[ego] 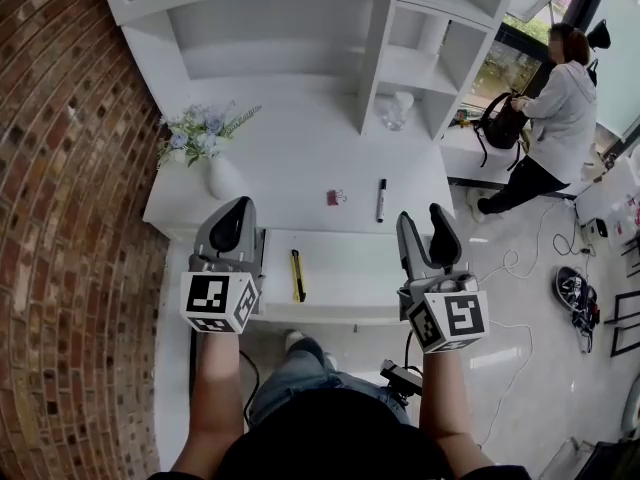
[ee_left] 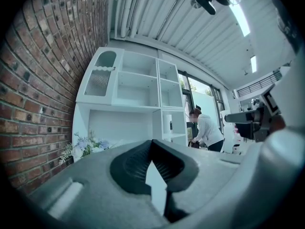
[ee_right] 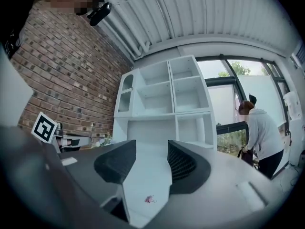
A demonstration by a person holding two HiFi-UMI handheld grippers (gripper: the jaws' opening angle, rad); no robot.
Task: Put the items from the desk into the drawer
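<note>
Desk (ego: 290,158) white, set against a brick wall (ego: 60,168), with a white shelf unit (ego: 300,28) standing on its back edge. Pink binder clip (ego: 335,197) and black marker (ego: 381,199) lie near each other on the desktop, not touching. Vase of flowers (ego: 222,176) stands at the desk's left end.

Drawer (ego: 350,288) is pulled open below the front edge. A yellow utility knife (ego: 297,275) lies inside it, towards the left.

Left gripper (ego: 236,208) is held over the drawer's left end, jaw tips together with nothing between them. Right gripper (ego: 421,216) is held over the drawer's right end, jaws apart and empty. Its own view shows the binder clip (ee_right: 150,199) on the desktop through the gap.

Person in a white top (ego: 560,108) bends over a black backpack (ego: 500,123) in the far right background.
</note>
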